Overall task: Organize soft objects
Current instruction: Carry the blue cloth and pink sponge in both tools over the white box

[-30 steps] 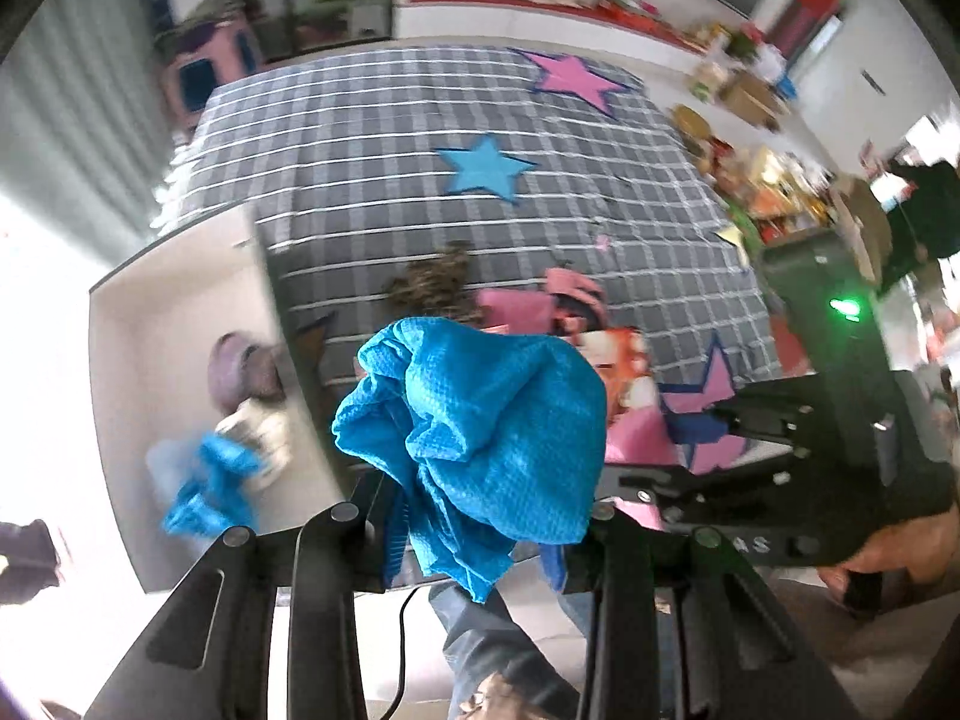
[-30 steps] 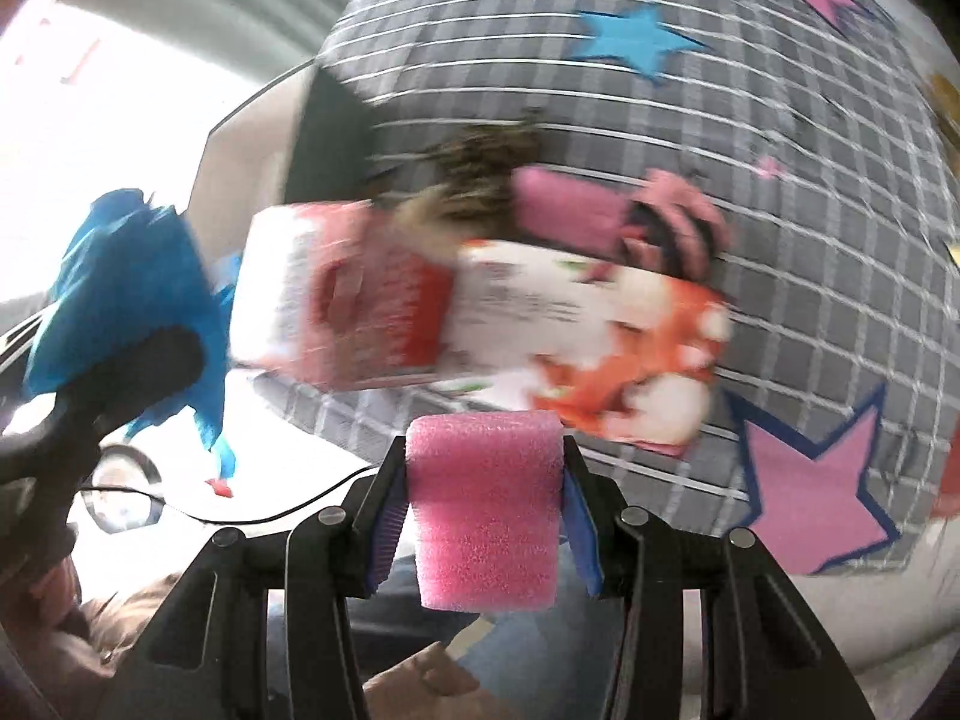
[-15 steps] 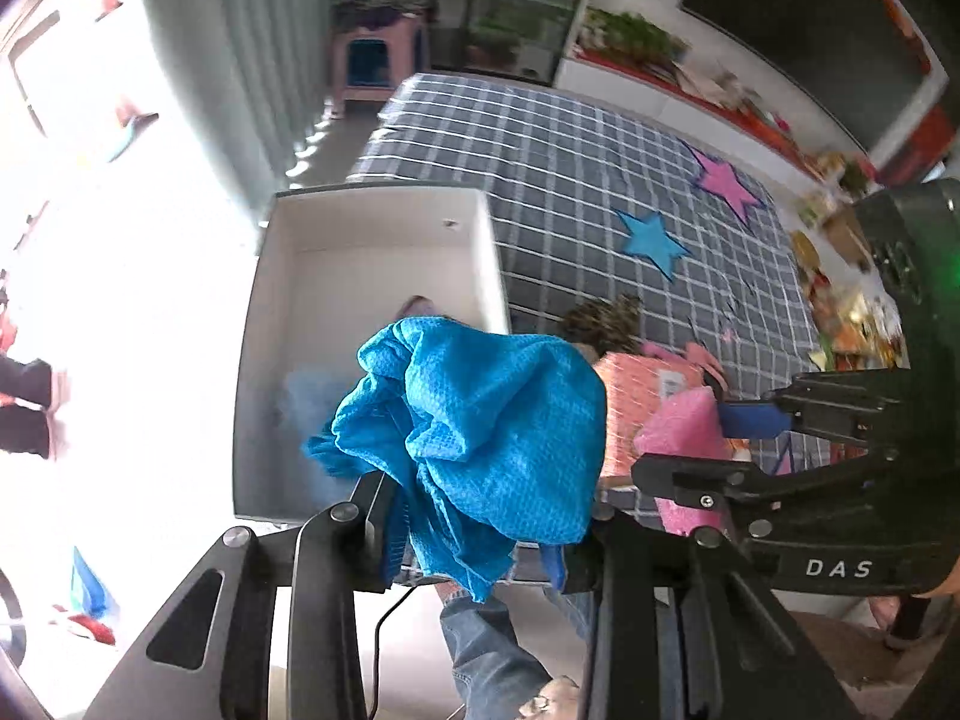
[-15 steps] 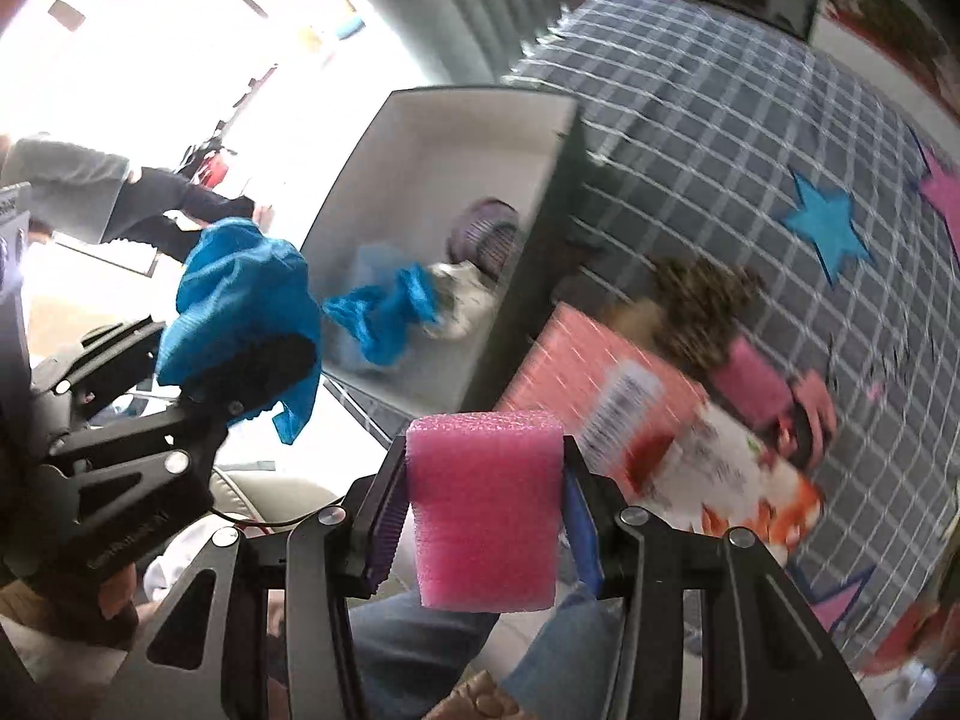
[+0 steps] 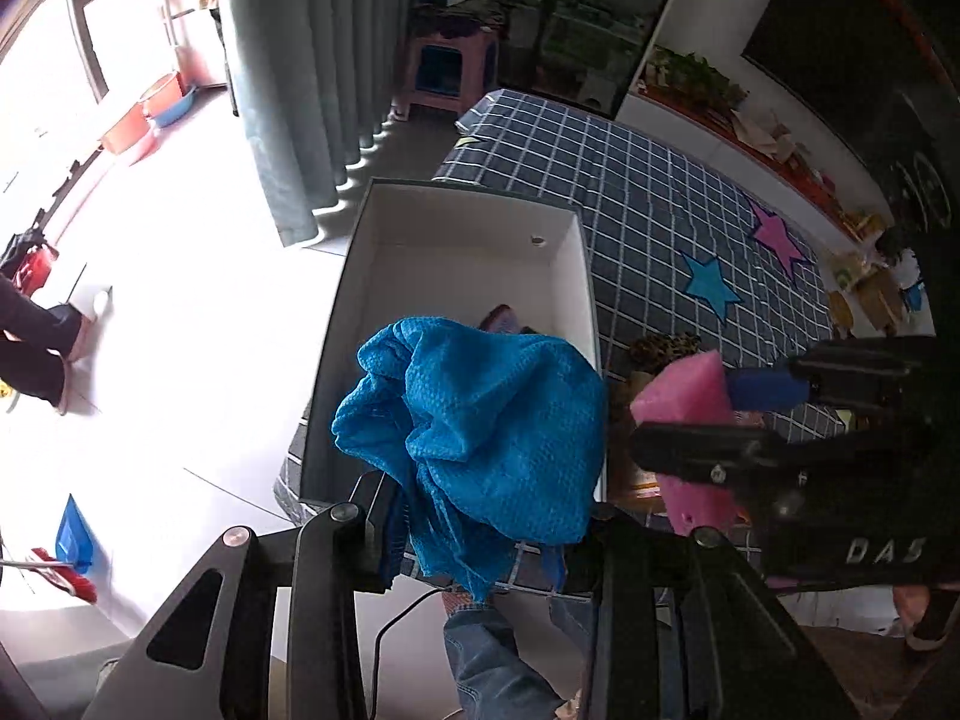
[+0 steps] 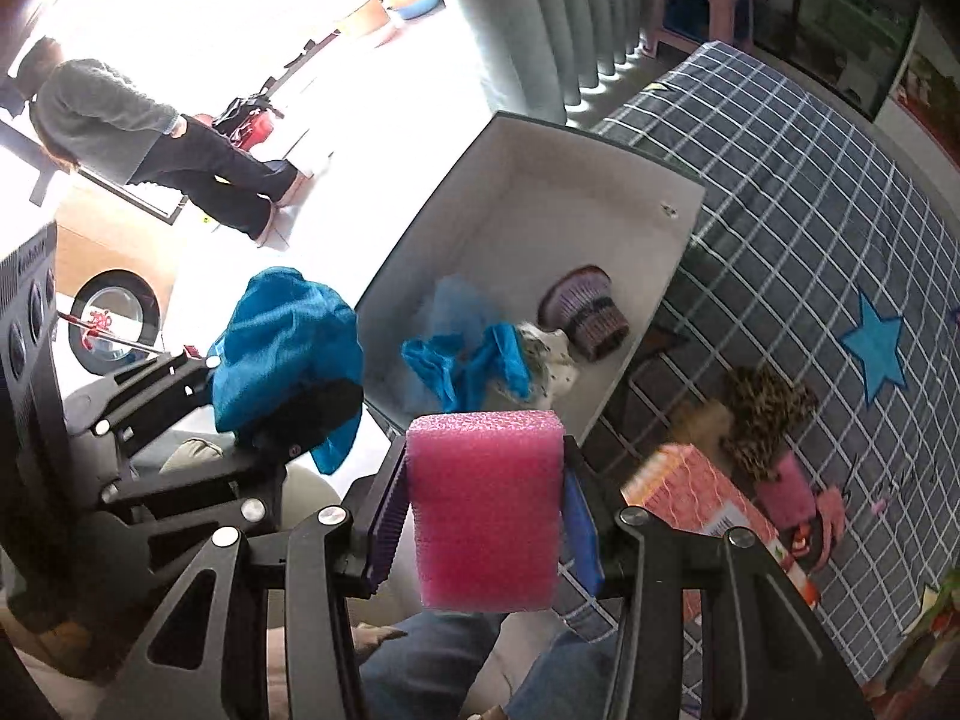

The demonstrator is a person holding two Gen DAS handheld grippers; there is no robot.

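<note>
Left gripper: we log it clamped on blue cloth, above white box. Right gripper: clamped on pink sponge, beside that box's near corner.

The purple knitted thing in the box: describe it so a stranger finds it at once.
Find the white box at the edge of the checked blanket. Inside, against its blanket-side wall, lies a purple ribbed knit cup. The crumpled blue cloth and white spotted fabric beside it are shapeless.
</note>
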